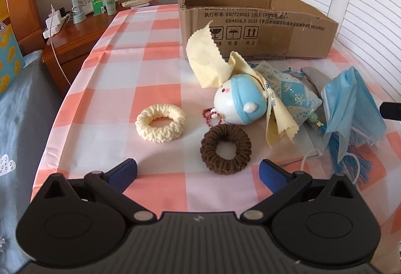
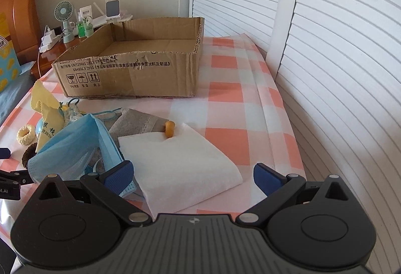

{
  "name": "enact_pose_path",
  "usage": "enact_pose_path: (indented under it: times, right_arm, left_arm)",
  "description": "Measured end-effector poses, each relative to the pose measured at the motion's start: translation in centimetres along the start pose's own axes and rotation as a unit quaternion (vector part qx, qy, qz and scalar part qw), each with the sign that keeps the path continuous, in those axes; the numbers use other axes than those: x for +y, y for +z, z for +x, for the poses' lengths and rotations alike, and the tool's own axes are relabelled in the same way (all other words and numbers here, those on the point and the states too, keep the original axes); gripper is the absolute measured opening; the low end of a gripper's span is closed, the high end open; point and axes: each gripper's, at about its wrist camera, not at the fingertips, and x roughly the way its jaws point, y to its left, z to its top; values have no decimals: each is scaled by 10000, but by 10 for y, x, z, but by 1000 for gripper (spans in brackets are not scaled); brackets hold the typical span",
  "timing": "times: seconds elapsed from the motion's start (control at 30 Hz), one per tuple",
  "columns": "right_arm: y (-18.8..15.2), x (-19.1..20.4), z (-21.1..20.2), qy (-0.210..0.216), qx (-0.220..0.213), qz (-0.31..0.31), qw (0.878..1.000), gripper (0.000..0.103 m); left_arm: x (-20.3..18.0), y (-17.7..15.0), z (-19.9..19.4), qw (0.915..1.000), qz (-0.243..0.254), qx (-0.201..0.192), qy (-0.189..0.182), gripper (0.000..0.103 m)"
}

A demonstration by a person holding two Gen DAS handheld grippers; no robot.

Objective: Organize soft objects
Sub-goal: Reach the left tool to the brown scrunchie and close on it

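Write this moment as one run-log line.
left gripper: open, empty, behind brown scrunchie | right gripper: open, empty, over folded white tissue | cardboard box: empty | nothing sorted

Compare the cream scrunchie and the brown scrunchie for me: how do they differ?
The cream scrunchie is pale; the brown scrunchie is dark. The cream one lies farther left and farther from the left gripper; the brown one sits just ahead of its open jaws. Both are ribbed rings lying flat.
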Motion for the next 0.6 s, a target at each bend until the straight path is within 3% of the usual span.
enact_pose_path:
  times: [0.4,0.5,0.6]
  right_arm:
    - [-6,6,2,257,48,-89,9996,103]
    - [-6,3,1,237,21,-32,9997,103]
    - [-7,0,0,240,26,15,9997,103]
  left_arm:
    - [-7,4,-2,9999,81,-96,105,100]
    - [-15,5,-5,9992,309,-228,61,87]
    - [-14,7,-4,9994,229,-252,-36,71]
